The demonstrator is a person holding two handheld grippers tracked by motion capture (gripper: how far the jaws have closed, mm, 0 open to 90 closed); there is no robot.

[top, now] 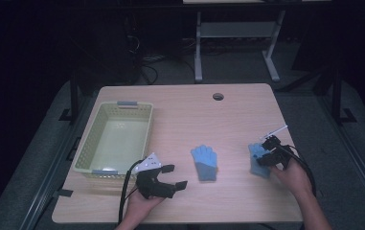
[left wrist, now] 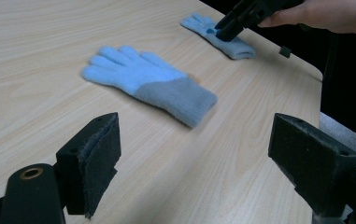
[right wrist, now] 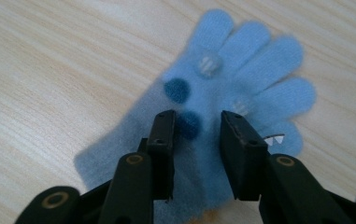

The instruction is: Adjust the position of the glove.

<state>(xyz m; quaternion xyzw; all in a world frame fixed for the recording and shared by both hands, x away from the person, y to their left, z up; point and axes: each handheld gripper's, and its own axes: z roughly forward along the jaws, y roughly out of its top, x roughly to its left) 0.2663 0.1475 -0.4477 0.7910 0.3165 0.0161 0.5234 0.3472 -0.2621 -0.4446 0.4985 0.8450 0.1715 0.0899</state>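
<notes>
Right gripper view shows the right tool (right wrist: 196,135) narrowed over the glove (right wrist: 241,79) (pads apparently not yet pinching); a shallow pinch could slip off.

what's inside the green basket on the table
The basket looks empty: its pale floor shows with nothing lying on it. The strip behind the near wall is hidden. Both gloves lie outside on the table.
</notes>
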